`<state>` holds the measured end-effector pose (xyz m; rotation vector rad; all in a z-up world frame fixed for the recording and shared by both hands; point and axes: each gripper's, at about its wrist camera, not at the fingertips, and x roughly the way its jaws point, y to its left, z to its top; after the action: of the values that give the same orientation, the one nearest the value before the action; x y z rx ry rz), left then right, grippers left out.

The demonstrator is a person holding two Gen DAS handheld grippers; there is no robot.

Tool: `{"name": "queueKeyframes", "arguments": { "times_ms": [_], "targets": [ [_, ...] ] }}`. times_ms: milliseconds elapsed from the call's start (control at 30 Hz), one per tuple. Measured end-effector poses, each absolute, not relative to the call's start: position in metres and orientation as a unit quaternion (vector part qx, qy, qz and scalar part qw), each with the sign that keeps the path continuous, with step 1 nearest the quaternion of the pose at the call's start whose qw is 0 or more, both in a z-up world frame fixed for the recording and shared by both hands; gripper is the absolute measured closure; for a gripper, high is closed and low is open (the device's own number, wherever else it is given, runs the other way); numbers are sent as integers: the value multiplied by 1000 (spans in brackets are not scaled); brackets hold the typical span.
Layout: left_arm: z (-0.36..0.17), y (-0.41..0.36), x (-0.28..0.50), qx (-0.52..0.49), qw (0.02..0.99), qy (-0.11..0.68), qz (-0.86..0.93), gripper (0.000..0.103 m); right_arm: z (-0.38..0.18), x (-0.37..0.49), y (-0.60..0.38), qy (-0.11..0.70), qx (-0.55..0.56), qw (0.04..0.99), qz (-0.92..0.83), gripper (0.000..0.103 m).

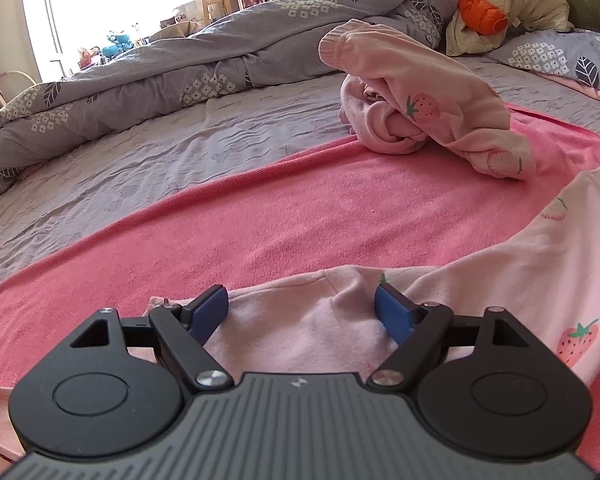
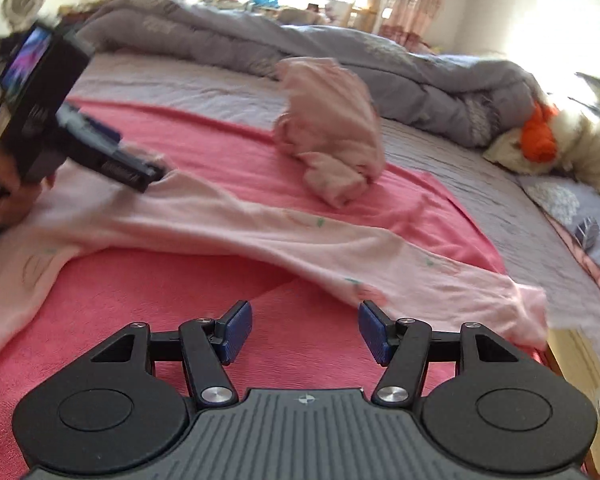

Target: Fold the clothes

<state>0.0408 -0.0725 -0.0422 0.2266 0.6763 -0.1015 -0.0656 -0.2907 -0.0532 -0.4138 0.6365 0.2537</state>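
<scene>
Directly under my left hand-held gripper (image 1: 302, 308) lies the pale pink strawberry-print garment (image 1: 500, 280), spread on the red-pink blanket (image 1: 280, 208) that covers the bed (image 1: 120, 152). Both blue pads (image 1: 208, 312) of this gripper stand wide apart. Garment fabric sits between them, but the pads do not press on it, so I have nothing gripped here.

My right hand-held gripper (image 2: 306, 330) is also open, about halfway, with bare blanket (image 2: 140, 288) between its jaws. No cloth is held. The edge of the garment (image 2: 260, 232) lies just beyond the right-side pad (image 2: 374, 332); whether they touch cannot be determined.

From the right wrist view, the garment runs as a long strip across the blanket, from my left hand-held gripper (image 2: 148, 172) at the picture's left to the bed edge at the right. My left hand (image 2: 16, 196) holds that unit. This view is blurred.

A second pink garment (image 1: 420, 108) sits crumpled in a heap farther back, partly on the blanket, well apart from both grippers. Behind it lies a bunched grey quilt (image 1: 220, 52). An orange and cream bundle (image 1: 488, 8) rests near the pillow (image 1: 560, 56).
</scene>
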Motion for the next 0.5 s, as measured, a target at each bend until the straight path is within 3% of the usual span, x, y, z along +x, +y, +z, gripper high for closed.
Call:
{"name": "queueKeyframes", "arguments": {
  "times_ms": [200, 267, 433, 500],
  "targets": [
    [-43, -67, 44, 93, 935, 337, -56, 19, -71, -42, -246, 259, -282, 920, 87, 47],
    [-43, -65, 45, 83, 934, 341, -59, 19, -70, -31, -256, 257, -272, 927, 36, 79],
    [-43, -65, 45, 84, 934, 341, -58, 19, -52, -19, -307, 281, -181, 942, -4, 79],
    [-43, -65, 45, 83, 934, 342, -58, 18, -45, -21, -321, 286, -143, 947, -11, 69]
  ]
}}
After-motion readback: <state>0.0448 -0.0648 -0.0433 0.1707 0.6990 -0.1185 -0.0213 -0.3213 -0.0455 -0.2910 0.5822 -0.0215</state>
